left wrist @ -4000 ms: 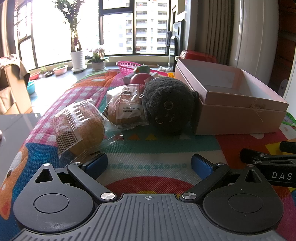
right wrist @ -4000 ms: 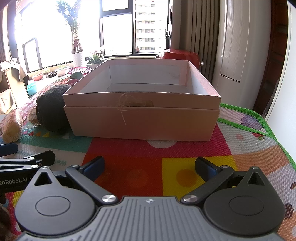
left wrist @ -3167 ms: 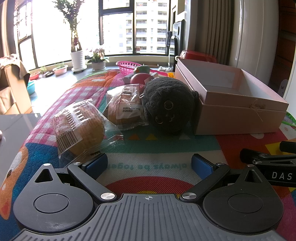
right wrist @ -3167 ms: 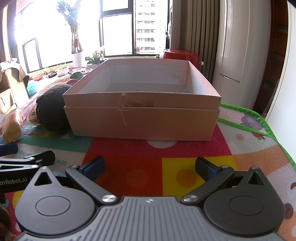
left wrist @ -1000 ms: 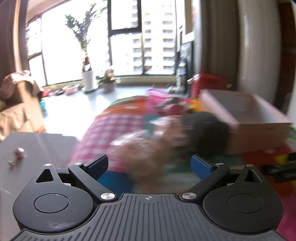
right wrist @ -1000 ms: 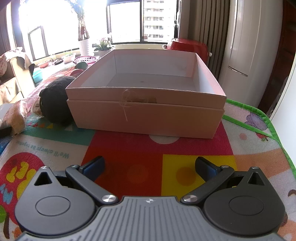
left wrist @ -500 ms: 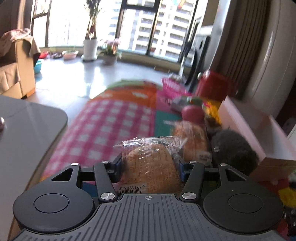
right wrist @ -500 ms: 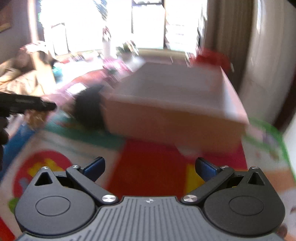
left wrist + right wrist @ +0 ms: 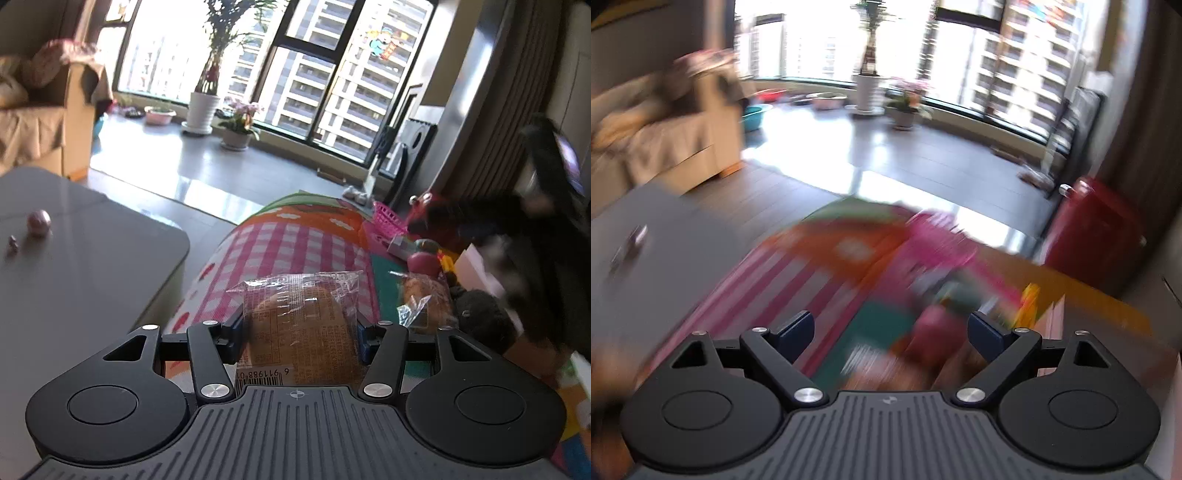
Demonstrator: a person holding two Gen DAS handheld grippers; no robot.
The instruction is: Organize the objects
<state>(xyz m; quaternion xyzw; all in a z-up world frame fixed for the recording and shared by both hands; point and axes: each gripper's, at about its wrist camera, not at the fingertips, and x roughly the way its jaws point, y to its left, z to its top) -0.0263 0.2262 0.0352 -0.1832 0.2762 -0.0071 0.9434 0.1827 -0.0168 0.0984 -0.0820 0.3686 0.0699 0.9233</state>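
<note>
My left gripper [image 9: 298, 334] is shut on a wrapped bread bun [image 9: 301, 328] and holds it above the colourful play mat [image 9: 288, 247]. A second wrapped bun [image 9: 424, 299] and a black plush toy [image 9: 480, 314] lie on the mat to the right, next to the pink cardboard box [image 9: 480, 266]. My right gripper [image 9: 890, 332] is open and empty, above the mat; its view is blurred. A red round object [image 9: 932, 328] shows between its fingers, further off. The right gripper appears as a dark blur in the left wrist view [image 9: 546, 206].
A grey table [image 9: 74, 266] with two small objects stands to the left. A pink basket [image 9: 388, 219] and small toys [image 9: 424, 254] lie at the mat's far end. A red container [image 9: 1093, 225] stands by the curtain. Potted plants [image 9: 201, 107] stand by the window.
My left gripper has closed on the wrapped bun and lifted it off the mat. My right gripper has swung up and left, away from the box, and stays open.
</note>
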